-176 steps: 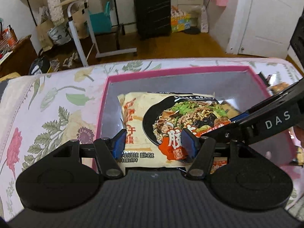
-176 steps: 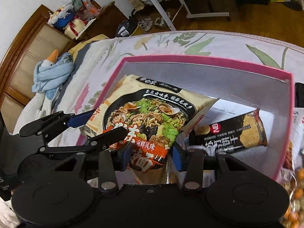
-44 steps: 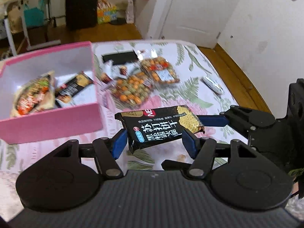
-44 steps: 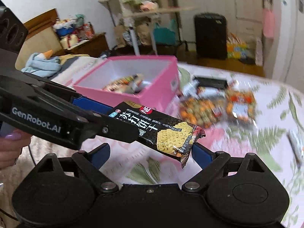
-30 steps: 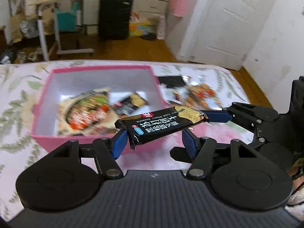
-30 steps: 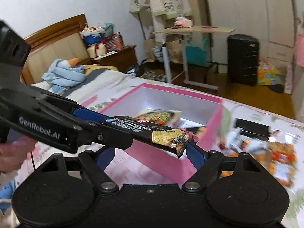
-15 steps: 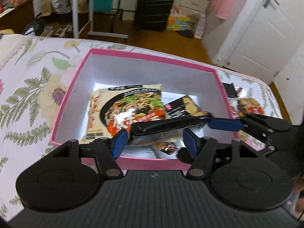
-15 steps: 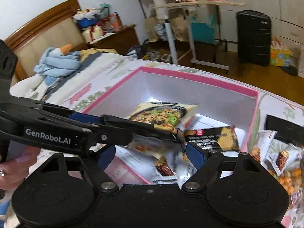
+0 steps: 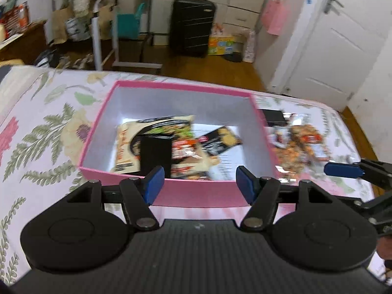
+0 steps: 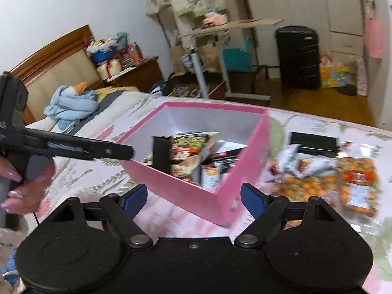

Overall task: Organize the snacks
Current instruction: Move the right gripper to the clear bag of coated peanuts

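Blurring hides most labels: a black cracker pack (image 9: 155, 154) stands upright in the pink box (image 9: 201, 192) against the noodle packet (image 9: 169, 127); left tool (image 9: 197, 182) and right tool (image 10: 193, 199) gape empty on its near side

You had one pink box (image 9: 201, 192) on the bed (image 9: 36, 132), with one noodle pack (image 9: 181, 128) and two dark cracker packs (image 9: 155, 154) inside. Outside sat two trays of orange snacks (image 10: 359, 186), one black packet (image 10: 314, 144), and a few small wrappers too blurry to count.
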Demonstrator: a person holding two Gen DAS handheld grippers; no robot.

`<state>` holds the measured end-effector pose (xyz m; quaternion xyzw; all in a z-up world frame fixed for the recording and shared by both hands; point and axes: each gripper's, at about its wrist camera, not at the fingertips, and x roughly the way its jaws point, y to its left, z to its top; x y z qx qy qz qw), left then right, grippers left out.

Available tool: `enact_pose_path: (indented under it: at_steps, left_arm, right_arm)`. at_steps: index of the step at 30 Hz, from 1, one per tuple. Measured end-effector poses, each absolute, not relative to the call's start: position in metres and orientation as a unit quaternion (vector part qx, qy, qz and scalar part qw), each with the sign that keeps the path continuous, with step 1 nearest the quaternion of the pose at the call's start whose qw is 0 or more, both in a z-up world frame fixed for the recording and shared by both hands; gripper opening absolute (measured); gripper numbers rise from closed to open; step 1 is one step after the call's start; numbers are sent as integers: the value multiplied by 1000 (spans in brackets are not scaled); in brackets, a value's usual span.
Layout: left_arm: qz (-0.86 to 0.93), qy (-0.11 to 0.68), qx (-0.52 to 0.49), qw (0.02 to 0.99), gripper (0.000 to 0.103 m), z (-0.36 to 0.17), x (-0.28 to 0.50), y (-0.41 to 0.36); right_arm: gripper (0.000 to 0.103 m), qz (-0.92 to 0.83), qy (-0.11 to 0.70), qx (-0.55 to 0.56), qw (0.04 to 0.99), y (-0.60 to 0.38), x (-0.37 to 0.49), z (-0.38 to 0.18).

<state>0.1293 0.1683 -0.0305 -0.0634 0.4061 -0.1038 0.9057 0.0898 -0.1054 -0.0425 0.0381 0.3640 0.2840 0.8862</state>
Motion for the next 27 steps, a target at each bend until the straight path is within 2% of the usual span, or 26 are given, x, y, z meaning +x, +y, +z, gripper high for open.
enact_pose_path:
  at_steps: [5,11,18,27]
  left_arm:
    - [-149,396,-50,905,64,-4,118,135]
    - [-204,400,-40,893,62,0,116,87]
    - [-254,409,-21,876,61,-18,142,14]
    - [-250,431,-18,867,58,-74,216,-71]
  right_arm:
    - [87,251,351,37,901,-143,74,-28]
    - [87,210,332,29,919,-184,63,-25]
    - [90,184,331,17,925,-219,82,-43]
    - [89,155,365,13,918,-246,152,-96]
